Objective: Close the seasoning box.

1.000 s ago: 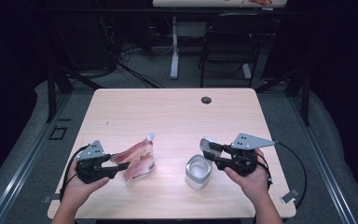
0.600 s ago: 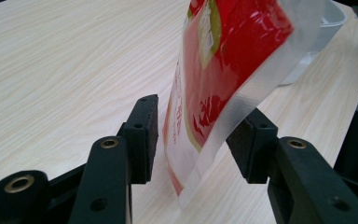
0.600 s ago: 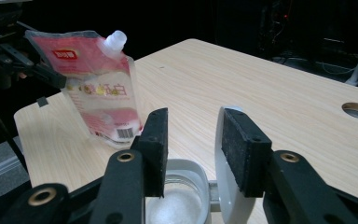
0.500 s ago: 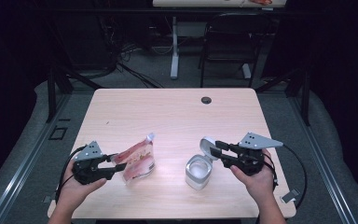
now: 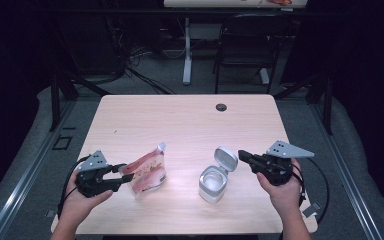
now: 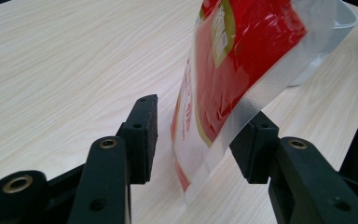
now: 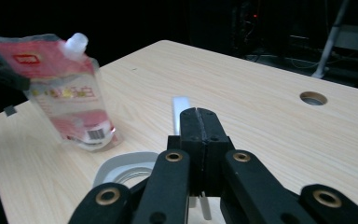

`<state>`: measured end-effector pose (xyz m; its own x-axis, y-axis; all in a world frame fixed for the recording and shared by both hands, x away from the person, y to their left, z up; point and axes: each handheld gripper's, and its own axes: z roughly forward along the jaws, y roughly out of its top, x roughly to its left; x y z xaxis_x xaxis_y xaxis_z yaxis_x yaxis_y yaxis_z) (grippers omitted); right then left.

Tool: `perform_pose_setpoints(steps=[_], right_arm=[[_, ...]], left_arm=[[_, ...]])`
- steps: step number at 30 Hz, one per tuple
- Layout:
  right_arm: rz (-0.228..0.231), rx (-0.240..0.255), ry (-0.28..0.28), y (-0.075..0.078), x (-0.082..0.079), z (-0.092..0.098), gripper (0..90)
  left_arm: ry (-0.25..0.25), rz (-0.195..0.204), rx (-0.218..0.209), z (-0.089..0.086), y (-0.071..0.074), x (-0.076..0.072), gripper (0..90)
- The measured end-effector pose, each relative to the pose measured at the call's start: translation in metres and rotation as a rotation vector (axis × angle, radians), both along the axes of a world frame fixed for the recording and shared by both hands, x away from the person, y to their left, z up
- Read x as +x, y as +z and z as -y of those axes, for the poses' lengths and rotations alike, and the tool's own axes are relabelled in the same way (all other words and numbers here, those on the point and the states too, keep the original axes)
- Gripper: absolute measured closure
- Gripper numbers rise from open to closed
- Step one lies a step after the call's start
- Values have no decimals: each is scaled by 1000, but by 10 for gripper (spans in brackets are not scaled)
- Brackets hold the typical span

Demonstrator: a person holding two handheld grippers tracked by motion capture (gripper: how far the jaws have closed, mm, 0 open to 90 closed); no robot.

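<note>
Pale wood-grain table (image 5: 185, 125) with a round cable hole (image 5: 221, 107) near the far edge; grey floor, a chair (image 5: 245, 55) and cabling in a dark room beyond. Red pouch (image 5: 147, 170) standing tilted, front left, white spout up. Left gripper (image 5: 122, 176) spread around the pouch edge, pads not clamping. Clear jar (image 5: 213, 182) right of it, lid (image 5: 225, 159) flipped up. Right gripper (image 5: 241, 154) just clenched fully, empty, beside the lid.
</note>
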<state>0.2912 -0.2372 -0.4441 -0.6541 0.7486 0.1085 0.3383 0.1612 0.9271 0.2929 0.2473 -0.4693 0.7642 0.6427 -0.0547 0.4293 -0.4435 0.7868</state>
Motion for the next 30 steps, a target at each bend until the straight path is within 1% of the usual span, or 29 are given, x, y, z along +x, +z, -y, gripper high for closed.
perform_pose_setpoints(steps=[3, 7, 8, 10, 13, 14, 16, 20, 21, 22, 24, 30], right_arm=[[-15, 9, -22, -4, 3, 4, 900], [-30, 12, -36, -9, 6, 4, 900], [-33, 1, -41, -10, 6, 4, 900], [-36, 6, -52, -12, 7, 4, 900], [-50, -8, -70, -13, 8, 6, 900], [-49, 2, -72, -15, 9, 6, 900], [-58, -1, -79, -17, 9, 7, 900], [-64, 6, -81, -19, 10, 6, 900], [-68, -3, -81, -19, 10, 6, 900], [-68, 2, -79, -20, 10, 5, 900], [-72, -8, -76, -21, 11, 4, 900], [-76, -6, -68, -24, 13, 0, 900]], left_arm=[[2, -1, -2, -1, 0, -1, 549], [7, -2, 3, -1, 1, -1, 548], [10, -1, 7, -1, 1, -1, 547], [10, -1, 16, 0, 1, -1, 547], [6, 1, 24, 1, 1, -1, 547], [7, 1, 24, 2, 1, 0, 547], [3, 0, 24, 2, 1, 0, 547], [-3, 0, 27, 3, 1, 0, 547], [-1, -2, 27, 4, 1, 0, 546], [1, -3, 28, 4, 0, 0, 545], [0, -4, 27, 4, 0, 0, 545], [6, -2, 28, 2, 0, -1, 543]])
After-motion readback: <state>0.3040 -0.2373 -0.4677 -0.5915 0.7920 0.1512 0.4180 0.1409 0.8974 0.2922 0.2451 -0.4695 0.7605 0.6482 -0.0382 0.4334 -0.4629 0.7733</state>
